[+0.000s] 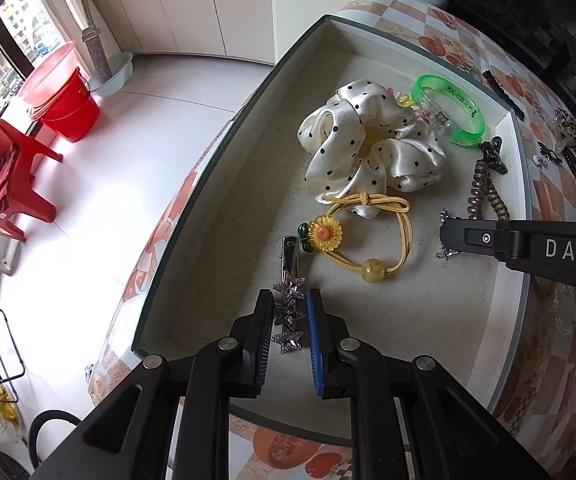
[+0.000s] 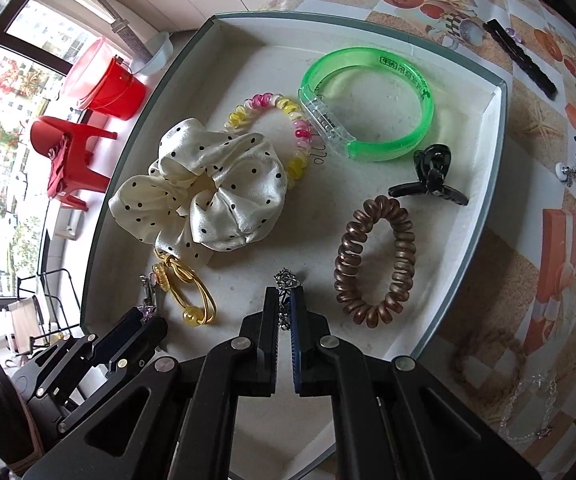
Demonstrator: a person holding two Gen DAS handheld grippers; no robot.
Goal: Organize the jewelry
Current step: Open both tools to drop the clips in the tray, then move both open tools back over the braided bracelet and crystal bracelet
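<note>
The left gripper (image 1: 289, 322) is reaching into the tray (image 1: 224, 208) near its near edge, its jaws narrowed around a star clip (image 1: 288, 312) that is lying on the tray floor; the pads are sitting just beside the purple stars, and whether they are actually touching is hard to tell. The right gripper (image 2: 285, 312) is closing tight on a small silver chain (image 2: 285, 296), pinching it between both pads over the tray's (image 2: 484, 184) near middle.

Just beyond the star clip, a yellow hair tie (image 1: 362, 236) with a sunflower is lying, touching the polka-dot scrunchie (image 1: 368, 148) that is sitting toward the tray's center. A pastel coil tie (image 2: 276, 128) is peeking out behind the scrunchie, touching it, and a green bangle (image 2: 368, 104) is resting near the far right corner. A black claw clip (image 2: 428, 180) is lying by the right edge, with a brown coil tie (image 2: 376, 264) just in front of it.

Outside the tray, on the patterned tablecloth (image 2: 528, 184), a long black clip (image 2: 522, 58) is lying past the far right corner, and a clear bead bracelet (image 2: 528, 412) is sitting off the near right edge.
</note>
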